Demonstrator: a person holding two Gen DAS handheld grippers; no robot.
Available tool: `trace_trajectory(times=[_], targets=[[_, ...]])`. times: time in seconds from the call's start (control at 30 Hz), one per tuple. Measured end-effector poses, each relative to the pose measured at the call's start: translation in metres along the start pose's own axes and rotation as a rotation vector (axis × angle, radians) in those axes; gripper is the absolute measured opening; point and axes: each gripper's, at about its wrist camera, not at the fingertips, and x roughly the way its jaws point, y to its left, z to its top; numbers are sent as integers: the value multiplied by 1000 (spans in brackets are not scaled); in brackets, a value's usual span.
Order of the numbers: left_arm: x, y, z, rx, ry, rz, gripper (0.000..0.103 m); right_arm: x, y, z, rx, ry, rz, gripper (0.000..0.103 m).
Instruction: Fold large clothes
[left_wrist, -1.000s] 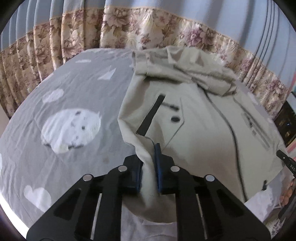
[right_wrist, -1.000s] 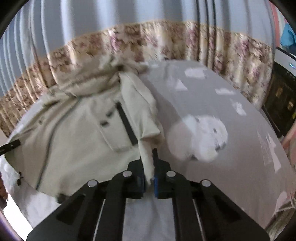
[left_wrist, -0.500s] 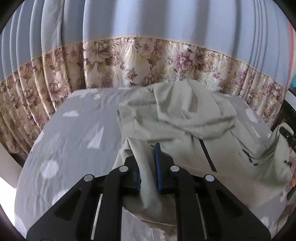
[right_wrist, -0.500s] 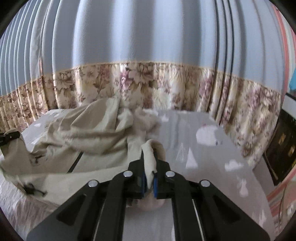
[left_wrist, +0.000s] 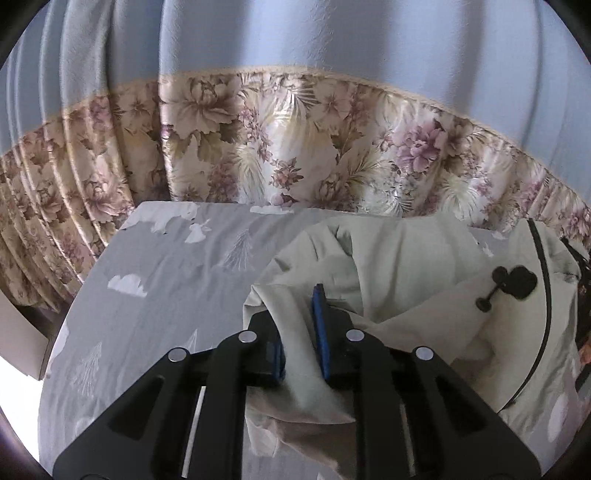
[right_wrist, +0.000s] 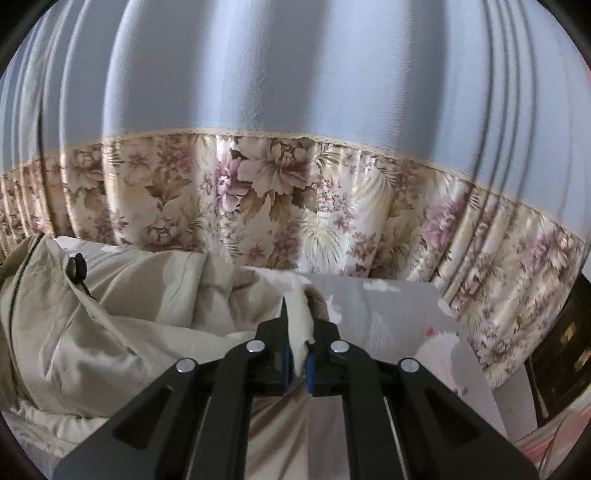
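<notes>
A large beige jacket with black zips and a black drawstring toggle lies bunched on a grey patterned bed sheet. My left gripper is shut on a fold of the jacket's edge, carried up toward the far end of the bed. In the right wrist view the same jacket is heaped to the left. My right gripper is shut on another fold of its edge. Fabric hangs below both grippers.
A blue curtain with a floral lower band hangs right behind the bed's far edge, also in the right wrist view. A dark piece of furniture stands to the right of the bed.
Both grippers have carried the jacket's near hem up and forward over the body toward the curtain. The jacket went from lying flat to folded and bunched. Both grips held.
</notes>
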Motion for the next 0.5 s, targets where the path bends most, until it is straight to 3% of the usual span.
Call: trace_trajectory(times=[0.1, 0.2, 0.33, 0.4, 0.43, 0.47, 0.5], targets=[[35, 2, 13, -9, 56, 23, 17, 40, 6, 10, 6, 72, 8, 5], [70, -2, 7, 20, 121, 66, 17, 79, 14, 1, -36, 157, 0, 6], [91, -4, -9, 57, 145, 99, 17, 95, 13, -17, -29, 214, 53, 13], [86, -4, -4, 56, 147, 78, 19, 85, 1, -13, 21, 201, 114, 22], [84, -2, 0, 45, 153, 64, 25, 80, -5, -11, 50, 196, 144, 30], [81, 1, 6, 22, 156, 46, 31, 74, -12, -7, 89, 187, 184, 49], [78, 4, 12, -5, 154, 24, 54, 61, -21, -1, 135, 147, 217, 59]])
